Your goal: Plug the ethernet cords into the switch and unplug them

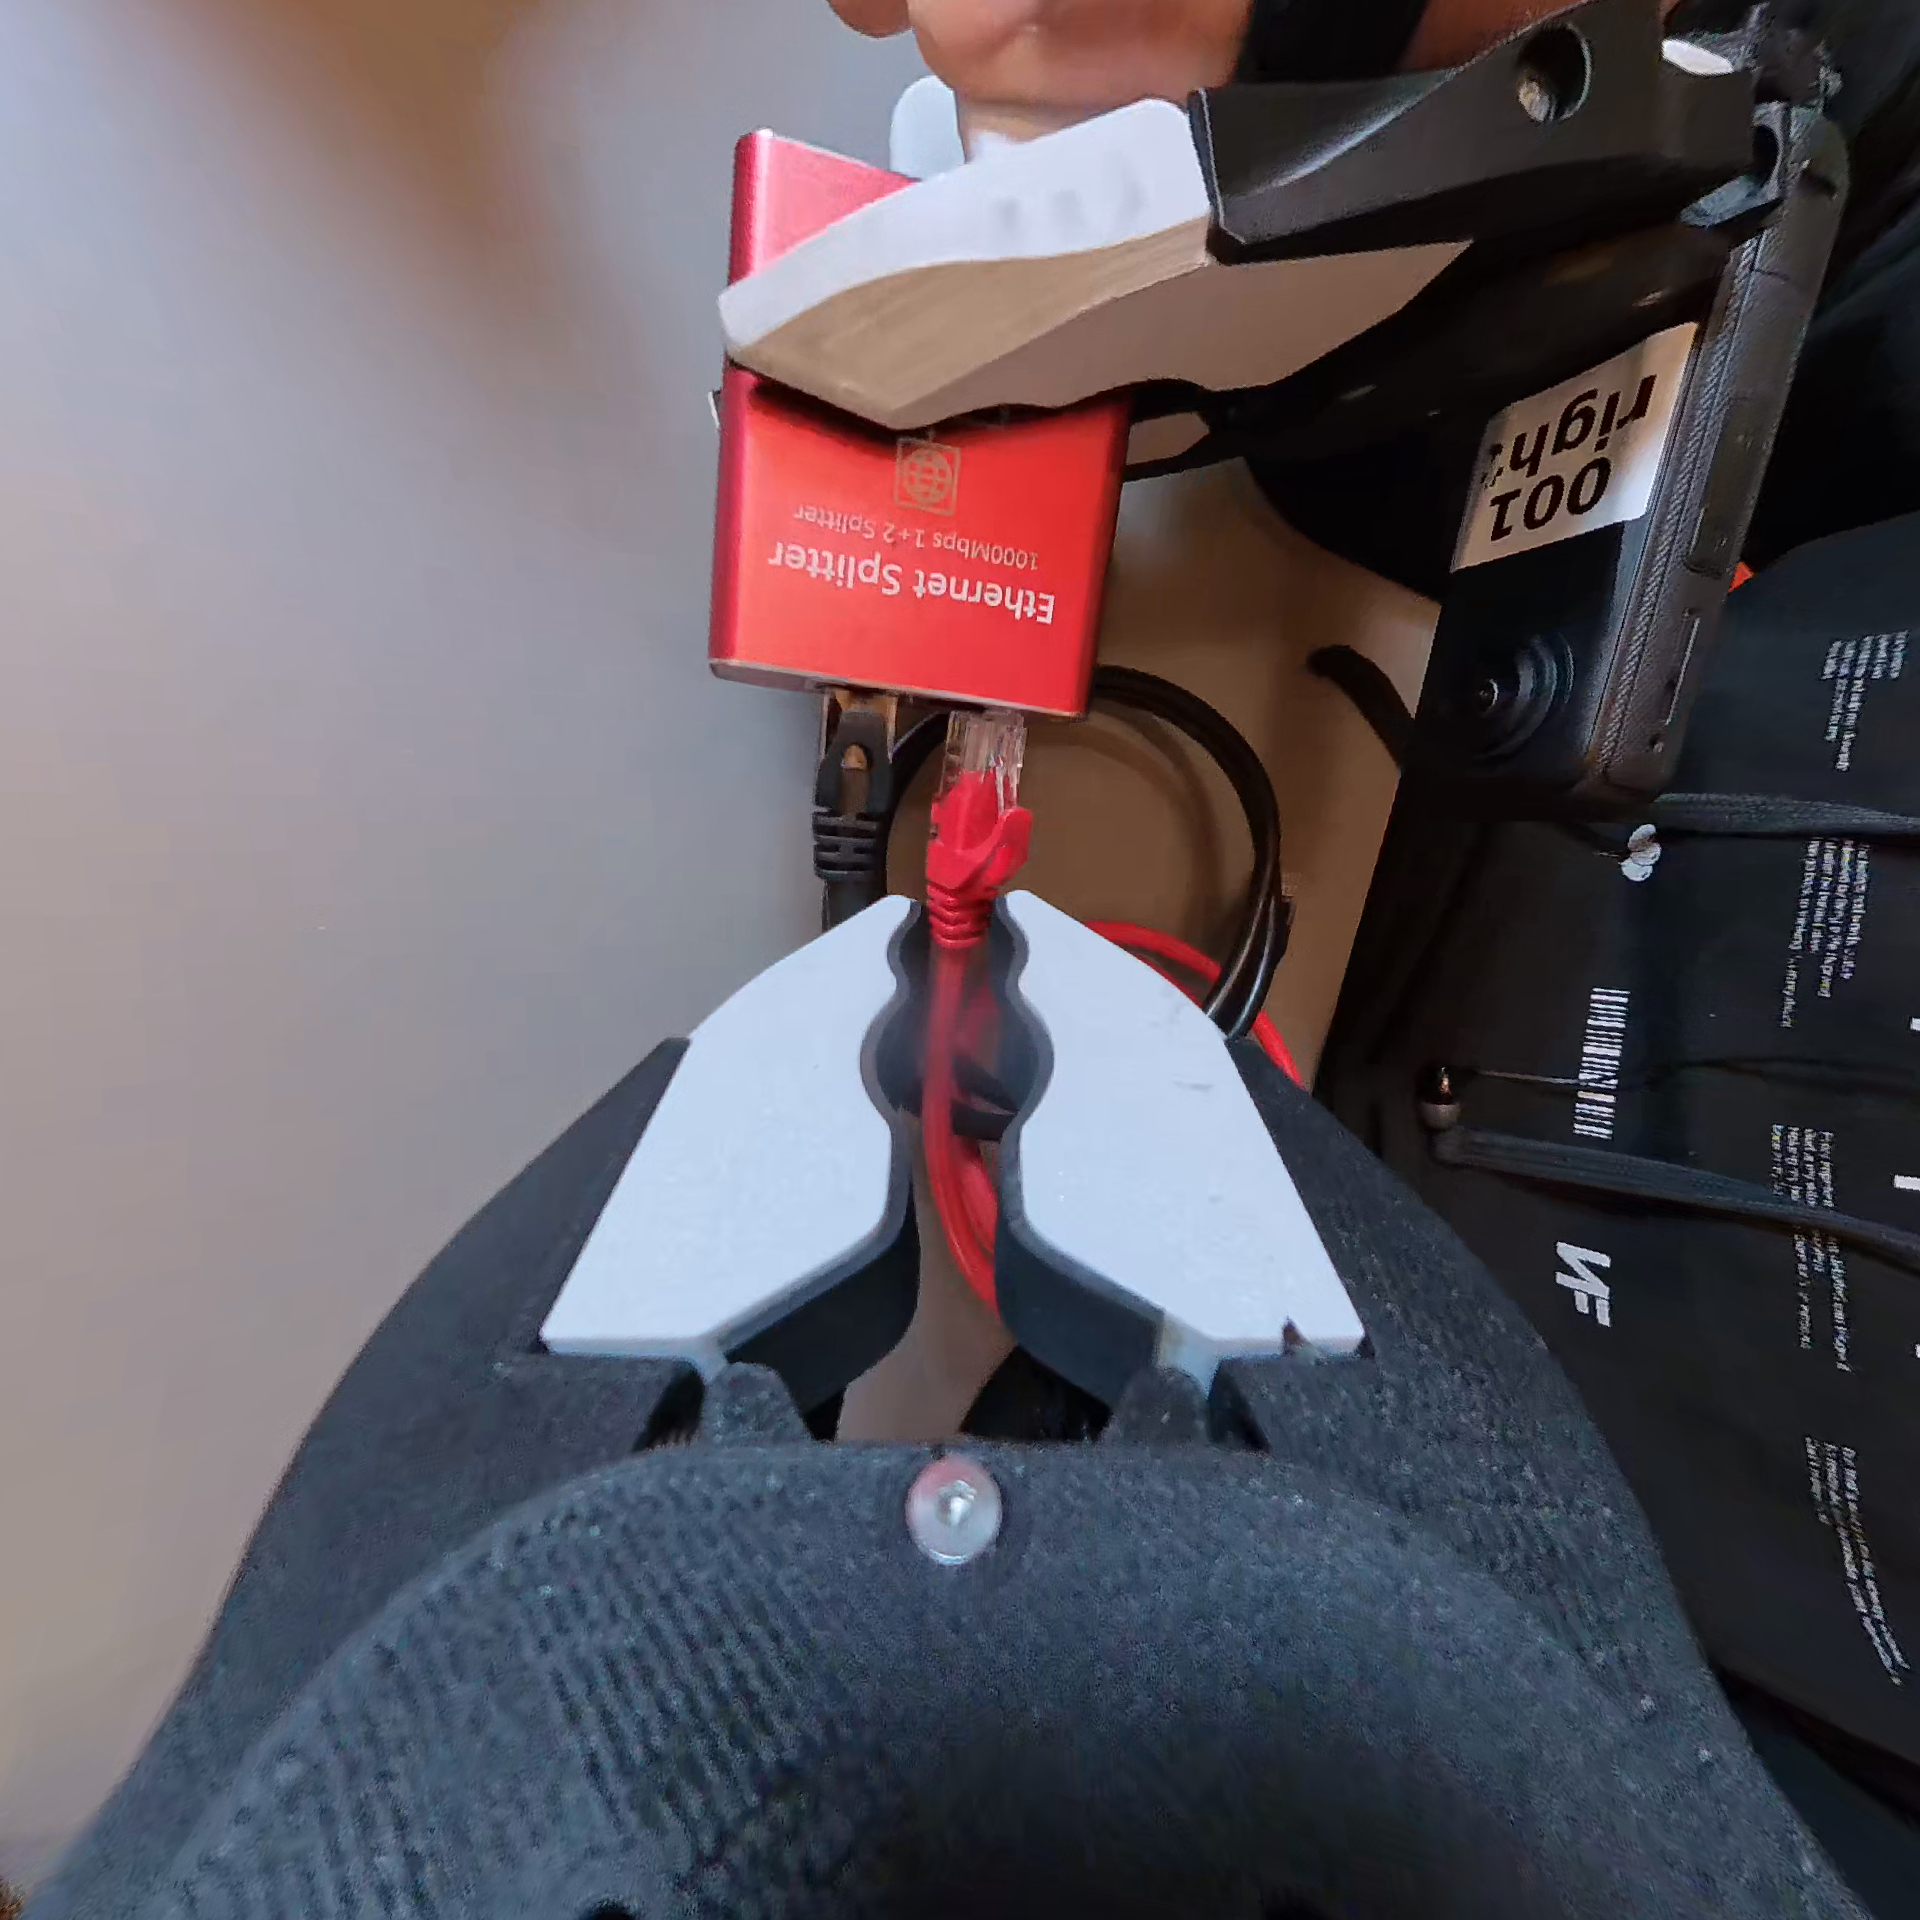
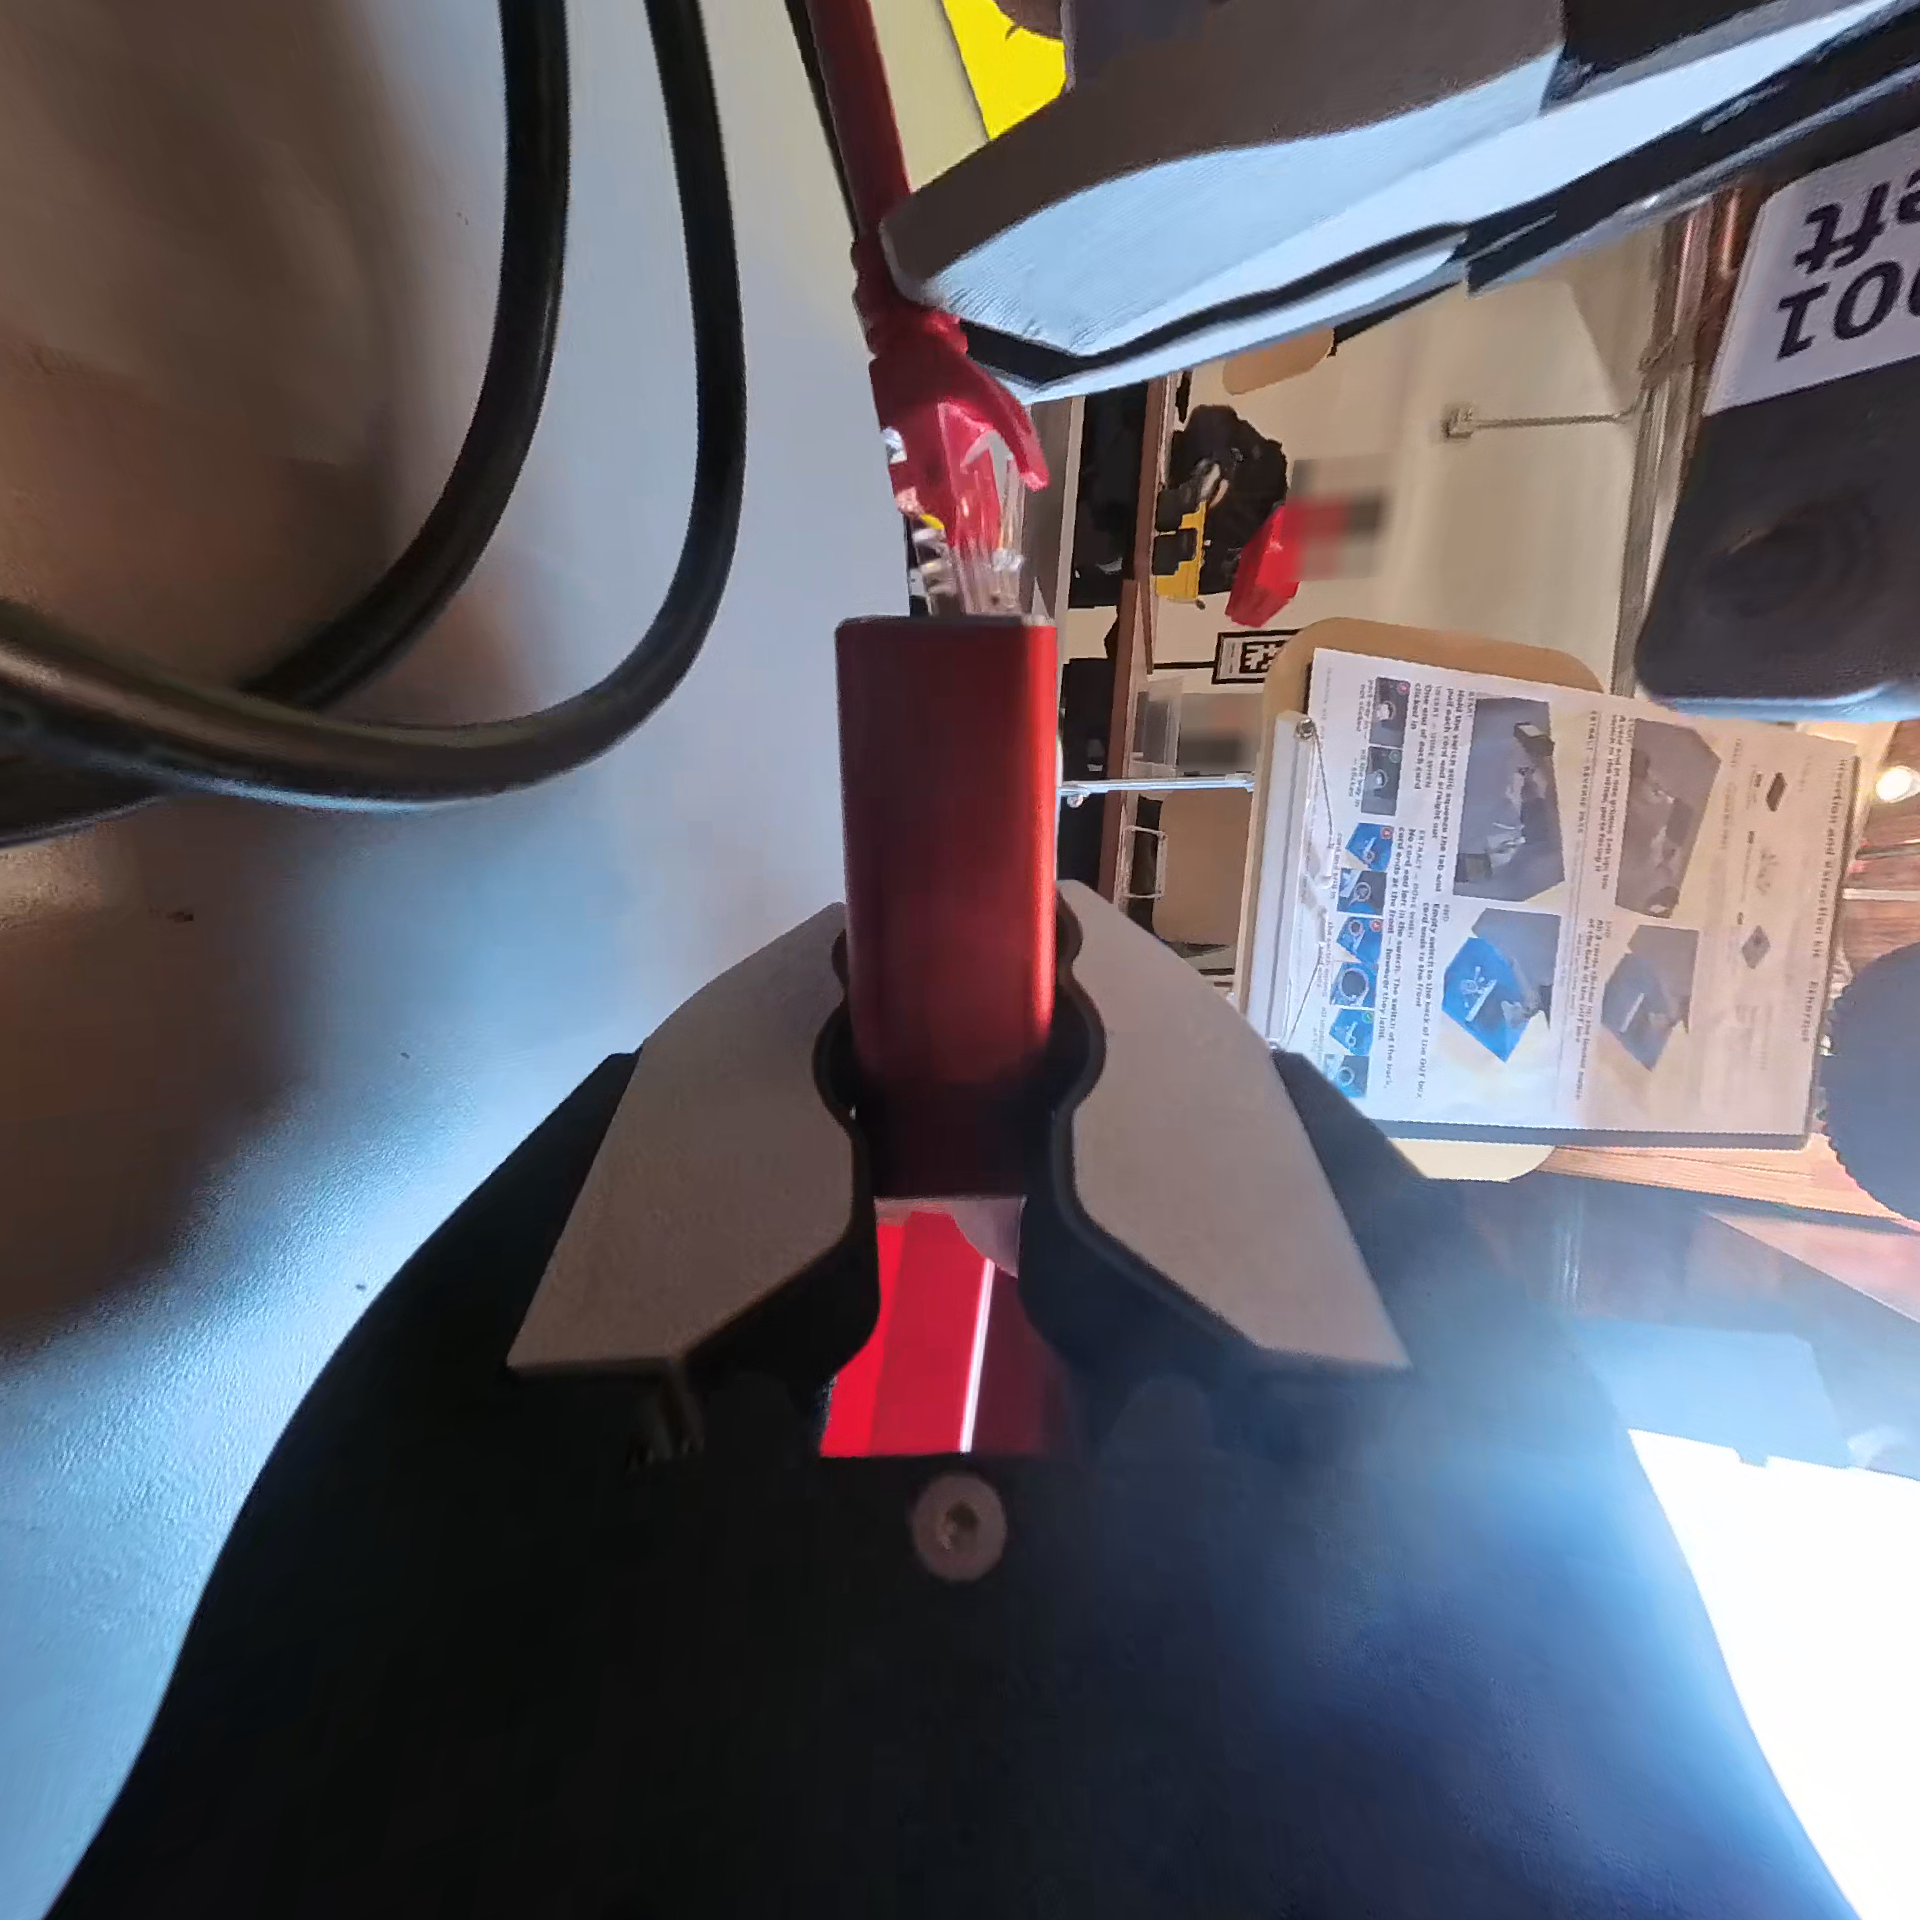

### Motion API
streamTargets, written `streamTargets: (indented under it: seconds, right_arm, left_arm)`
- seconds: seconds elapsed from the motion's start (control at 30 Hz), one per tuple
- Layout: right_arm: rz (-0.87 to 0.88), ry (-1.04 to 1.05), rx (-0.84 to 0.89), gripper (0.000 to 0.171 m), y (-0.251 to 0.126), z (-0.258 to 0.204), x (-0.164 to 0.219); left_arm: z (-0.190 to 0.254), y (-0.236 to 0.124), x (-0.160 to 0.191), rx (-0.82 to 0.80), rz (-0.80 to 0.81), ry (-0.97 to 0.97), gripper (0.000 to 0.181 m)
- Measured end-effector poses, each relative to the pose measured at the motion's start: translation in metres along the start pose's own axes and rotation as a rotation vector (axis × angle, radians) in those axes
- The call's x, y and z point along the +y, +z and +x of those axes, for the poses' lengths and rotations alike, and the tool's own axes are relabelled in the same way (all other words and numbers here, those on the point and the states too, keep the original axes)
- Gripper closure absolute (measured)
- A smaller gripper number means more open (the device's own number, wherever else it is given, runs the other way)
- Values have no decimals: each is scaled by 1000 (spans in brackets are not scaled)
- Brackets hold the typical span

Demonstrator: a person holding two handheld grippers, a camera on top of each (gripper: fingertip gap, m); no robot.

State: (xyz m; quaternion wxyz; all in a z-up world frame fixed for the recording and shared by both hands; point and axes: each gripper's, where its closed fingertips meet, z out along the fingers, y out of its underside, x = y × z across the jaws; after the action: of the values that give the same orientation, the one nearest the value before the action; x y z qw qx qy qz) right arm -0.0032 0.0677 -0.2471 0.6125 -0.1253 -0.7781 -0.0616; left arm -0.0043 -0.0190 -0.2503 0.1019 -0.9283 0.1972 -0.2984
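Printed instruction sheet with photos and text blocks at 3 o'clock in the right wrist view, lying on a light wooden board with rounded corners. Behind it at 1 o'clock, blurry shelving with dark items, a red object and a yellow patch at 12. Left wrist view: black printed garment at 3 o'clock, plain grey wall at 9.
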Motion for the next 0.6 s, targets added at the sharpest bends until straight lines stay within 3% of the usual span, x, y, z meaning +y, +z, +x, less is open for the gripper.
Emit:
streamTargets:
  seconds: [0.4, 0.6]
  right_arm:
    - [120, -100, 42, 142, -8, -8, -18]
    - [133, -126, 37, 142, -7, -12, -22]
  left_arm:
    - [6, 11, 17, 139, -143, -124, 171]
    - [4, 17, 22, 117, -197, -162, 171]
